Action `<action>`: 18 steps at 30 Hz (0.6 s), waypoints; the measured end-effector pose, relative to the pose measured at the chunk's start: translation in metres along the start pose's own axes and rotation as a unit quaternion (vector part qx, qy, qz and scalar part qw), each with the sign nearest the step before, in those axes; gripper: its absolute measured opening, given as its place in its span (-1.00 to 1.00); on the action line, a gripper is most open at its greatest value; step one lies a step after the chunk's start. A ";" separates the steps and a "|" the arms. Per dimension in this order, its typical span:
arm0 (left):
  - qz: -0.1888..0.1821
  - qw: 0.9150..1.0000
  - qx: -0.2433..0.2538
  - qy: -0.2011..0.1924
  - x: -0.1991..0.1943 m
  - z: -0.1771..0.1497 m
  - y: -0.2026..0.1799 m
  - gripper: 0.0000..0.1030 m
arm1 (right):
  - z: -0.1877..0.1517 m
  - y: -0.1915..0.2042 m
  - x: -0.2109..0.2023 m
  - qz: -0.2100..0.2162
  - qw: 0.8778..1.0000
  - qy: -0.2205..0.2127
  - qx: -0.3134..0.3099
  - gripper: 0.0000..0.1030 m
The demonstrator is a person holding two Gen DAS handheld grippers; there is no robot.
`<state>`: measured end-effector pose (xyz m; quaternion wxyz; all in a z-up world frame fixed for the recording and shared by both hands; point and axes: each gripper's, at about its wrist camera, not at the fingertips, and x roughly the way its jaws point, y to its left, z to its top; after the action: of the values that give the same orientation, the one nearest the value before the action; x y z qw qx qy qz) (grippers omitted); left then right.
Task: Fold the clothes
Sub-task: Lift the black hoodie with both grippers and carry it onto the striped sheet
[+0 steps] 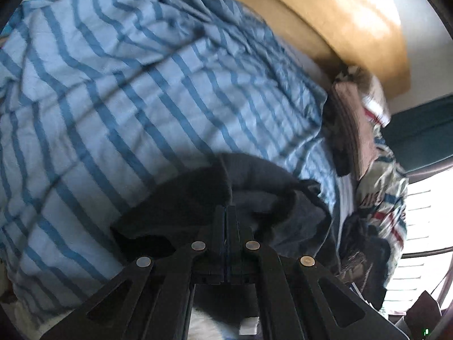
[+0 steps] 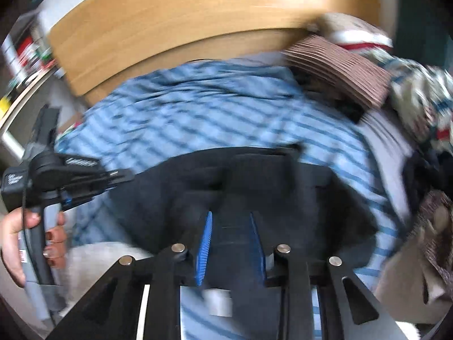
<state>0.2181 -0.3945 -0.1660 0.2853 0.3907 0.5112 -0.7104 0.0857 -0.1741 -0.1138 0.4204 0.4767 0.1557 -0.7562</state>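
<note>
Only right view shows person's hand (image 2: 31,238); left hand-held gripper (image 1: 225,212) pinches dark garment (image 1: 254,181).

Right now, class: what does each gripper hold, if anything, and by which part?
The left gripper is shut on a bunched fold at the near edge of the dark garment. The right gripper stands open over it, holding nothing.

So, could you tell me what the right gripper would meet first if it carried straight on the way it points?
Most likely the dark garment: the right gripper has open jaws pointing down at it, spread over the striped bedding. Blur makes depth uncertain.
</note>
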 end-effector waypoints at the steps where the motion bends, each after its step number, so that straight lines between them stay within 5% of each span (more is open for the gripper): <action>1: 0.012 1.000 0.007 0.012 0.010 -0.002 -0.009 -0.99 | -0.001 -0.017 0.001 0.000 1.000 0.005 0.016 -0.32; 6: 0.063 0.994 0.024 0.090 0.084 -0.014 -0.037 -0.99 | 0.002 -0.094 0.040 0.002 0.995 0.052 0.089 -0.25; 8: 0.083 0.988 0.023 0.128 0.118 -0.022 -0.041 -0.99 | 0.008 -0.105 0.069 0.017 0.993 0.078 0.082 -0.25; 12: 0.129 0.980 0.036 0.145 0.149 -0.028 -0.051 -0.99 | 0.009 -0.108 0.123 0.038 0.988 0.141 0.050 -0.24; 18: 0.057 0.985 -0.042 0.155 0.147 -0.027 -0.015 -0.94 | 0.006 -0.112 0.147 0.044 0.981 0.189 0.023 -0.29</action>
<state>0.1351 -0.3653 -0.2874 0.2586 0.5121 0.5560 -0.6015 -0.0339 -0.1820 -0.2548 0.4049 0.6270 0.1940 -0.6366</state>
